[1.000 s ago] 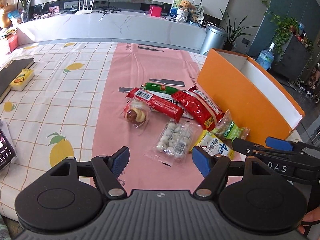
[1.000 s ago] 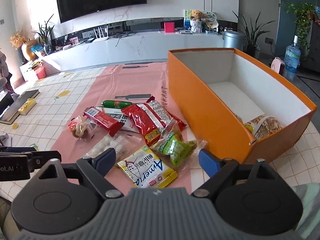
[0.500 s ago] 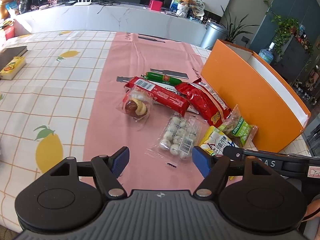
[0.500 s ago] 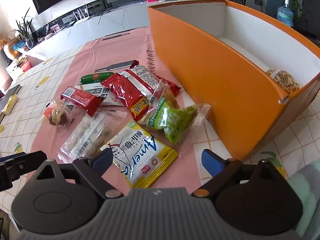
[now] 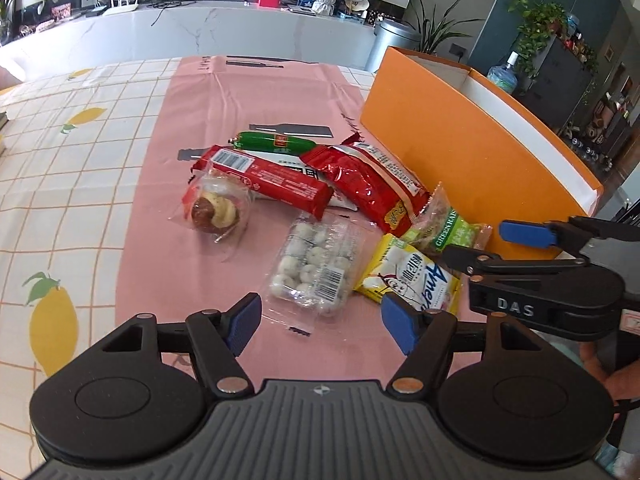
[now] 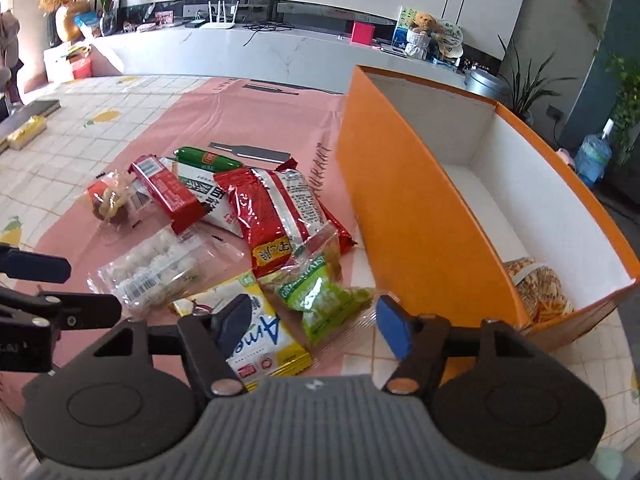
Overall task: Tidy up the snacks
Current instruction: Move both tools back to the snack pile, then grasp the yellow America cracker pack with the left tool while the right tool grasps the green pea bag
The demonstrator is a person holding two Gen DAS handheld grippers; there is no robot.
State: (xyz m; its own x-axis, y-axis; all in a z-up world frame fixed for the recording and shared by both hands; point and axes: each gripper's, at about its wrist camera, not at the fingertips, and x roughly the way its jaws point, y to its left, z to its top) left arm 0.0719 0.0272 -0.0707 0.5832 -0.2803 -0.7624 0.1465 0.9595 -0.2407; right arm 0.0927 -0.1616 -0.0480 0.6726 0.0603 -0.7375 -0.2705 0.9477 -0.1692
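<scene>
One snack, a pale brown-patterned packet, lies inside the orange box at its near end; the rest of the box floor that shows is bare. By that count the task is at an early stage. Eight items remain outside on the pink mat, just left of the box: a green sausage, a long red bar, a white packet partly under that bar, a large red bag, a clear-wrapped pastry, a clear pack of white balls, a green-pea bag and a yellow packet. A further red pack may lie under the large red bag, but only an edge shows. The right gripper hangs low over the yellow packet and green-pea bag with its jaws spread and nothing between them; one of these two is the probable next pick. The left gripper is likewise spread and empty, positioned at the near edge of the pack of white balls. The mat lies on a tablecloth printed with a grid and lemons. Beyond the table stand a long white marble counter carrying a router, a red box and a teddy bear, a dark screen on the wall, a steel bin, potted plants and a water bottle.
</scene>
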